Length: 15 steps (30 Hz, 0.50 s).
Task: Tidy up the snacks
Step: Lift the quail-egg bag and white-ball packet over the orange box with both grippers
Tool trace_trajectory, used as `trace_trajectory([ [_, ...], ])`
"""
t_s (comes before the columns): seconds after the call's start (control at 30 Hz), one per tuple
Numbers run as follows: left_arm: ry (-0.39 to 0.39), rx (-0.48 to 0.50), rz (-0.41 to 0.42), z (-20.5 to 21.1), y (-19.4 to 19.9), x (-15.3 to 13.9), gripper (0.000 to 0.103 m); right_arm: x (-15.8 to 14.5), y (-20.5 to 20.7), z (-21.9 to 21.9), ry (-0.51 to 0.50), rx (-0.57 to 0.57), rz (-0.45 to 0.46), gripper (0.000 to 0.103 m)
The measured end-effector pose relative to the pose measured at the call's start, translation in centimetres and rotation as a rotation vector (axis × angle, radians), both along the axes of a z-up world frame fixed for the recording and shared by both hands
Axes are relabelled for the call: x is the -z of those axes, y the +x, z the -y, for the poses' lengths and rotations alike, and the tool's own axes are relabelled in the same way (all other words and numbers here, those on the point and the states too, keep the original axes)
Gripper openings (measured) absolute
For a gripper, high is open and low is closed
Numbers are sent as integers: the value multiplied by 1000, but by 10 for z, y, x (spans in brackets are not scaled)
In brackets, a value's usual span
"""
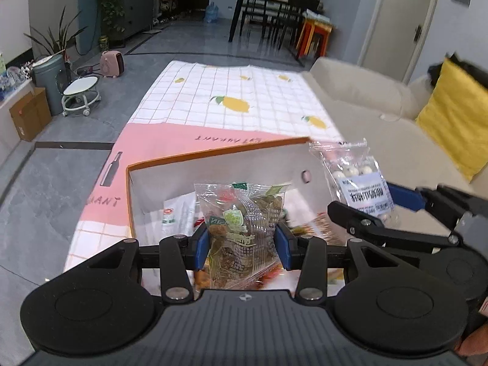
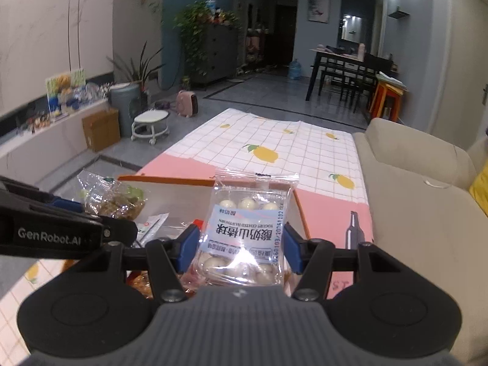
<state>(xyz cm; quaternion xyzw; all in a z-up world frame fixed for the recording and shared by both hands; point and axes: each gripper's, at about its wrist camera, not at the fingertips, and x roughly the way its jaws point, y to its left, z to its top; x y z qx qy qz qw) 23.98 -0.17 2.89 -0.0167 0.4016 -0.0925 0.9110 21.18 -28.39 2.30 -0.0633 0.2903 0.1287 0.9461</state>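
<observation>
My left gripper (image 1: pixel 242 244) is shut on a clear packet of brown dried fruit (image 1: pixel 241 231) with a green label, held above an open box (image 1: pixel 213 164) with an orange rim and white inside. My right gripper (image 2: pixel 241 244) is shut on a clear packet of white yogurt-coated hawthorn balls (image 2: pixel 247 228), also over the box (image 2: pixel 170 180). In the left wrist view the right gripper (image 1: pixel 396 198) holds that packet (image 1: pixel 357 180) at the box's right end. In the right wrist view the left gripper (image 2: pixel 76 207) and its fruit packet (image 2: pixel 116 198) are at the left. Several snack packets (image 1: pixel 174 213) lie inside the box.
The box stands on a low table covered by a lemon-print checked cloth (image 1: pixel 231 97) and a pink mat (image 1: pixel 152 140). A beige sofa (image 2: pixel 411 201) with a yellow cushion (image 1: pixel 457 116) runs along the right. A white stool (image 1: pixel 80 94), cardboard box (image 1: pixel 29 116) and bin (image 1: pixel 50 76) stand on the floor at the left.
</observation>
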Motion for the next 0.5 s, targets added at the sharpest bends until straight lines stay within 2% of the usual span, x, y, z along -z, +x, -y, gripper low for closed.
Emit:
trace_trajectory([
  [0.2, 75, 4, -57, 1, 26, 27, 50, 29, 41, -9, -80, -13, -77, 56],
  [0.5, 161, 32, -131, 8, 48, 59, 50, 64, 66, -20, -215, -41, -125, 56],
])
